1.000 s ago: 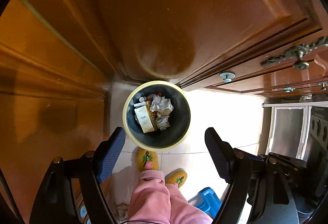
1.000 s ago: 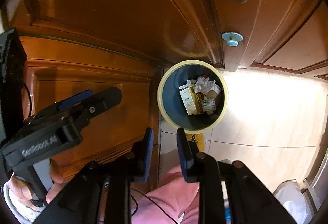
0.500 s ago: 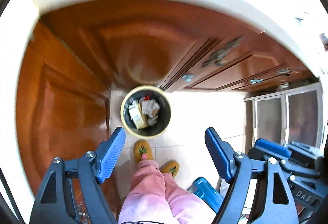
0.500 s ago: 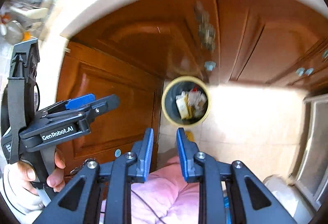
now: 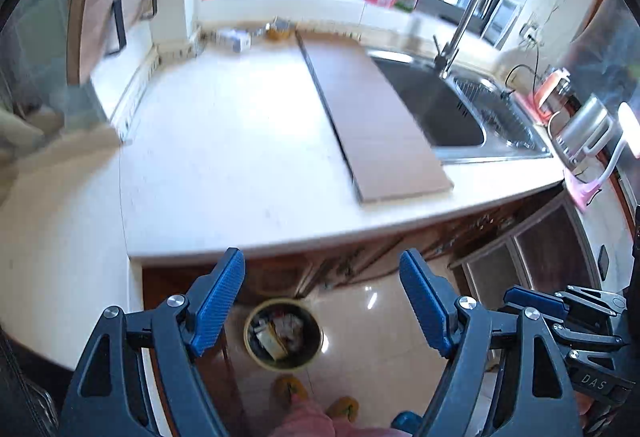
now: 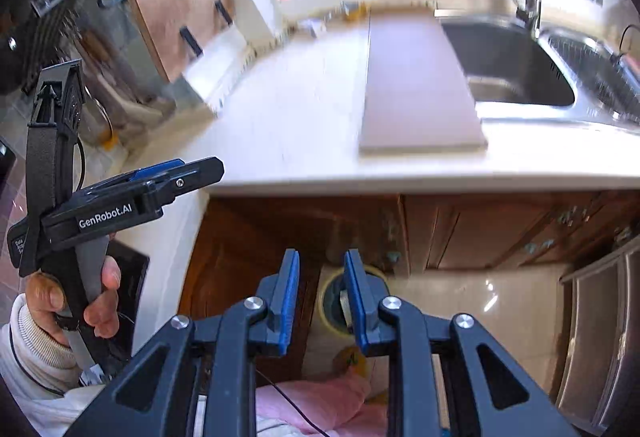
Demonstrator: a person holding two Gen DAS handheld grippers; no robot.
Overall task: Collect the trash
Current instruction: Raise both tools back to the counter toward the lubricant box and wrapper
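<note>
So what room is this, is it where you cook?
Most likely a home kitchen. There's a steel sink with a tall tap set into a pale countertop, wooden cupboards underneath, and a trash bin on the tiled floor.

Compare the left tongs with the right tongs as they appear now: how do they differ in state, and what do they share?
The left tongs stand wide apart; the right tongs leave only a narrow gap. From the left wrist view, the trash bin shows whole between the left tongs' jaws; the right tongs partly cover it. Shared: blue pads, black frames, nothing held, both above the bin.
</note>
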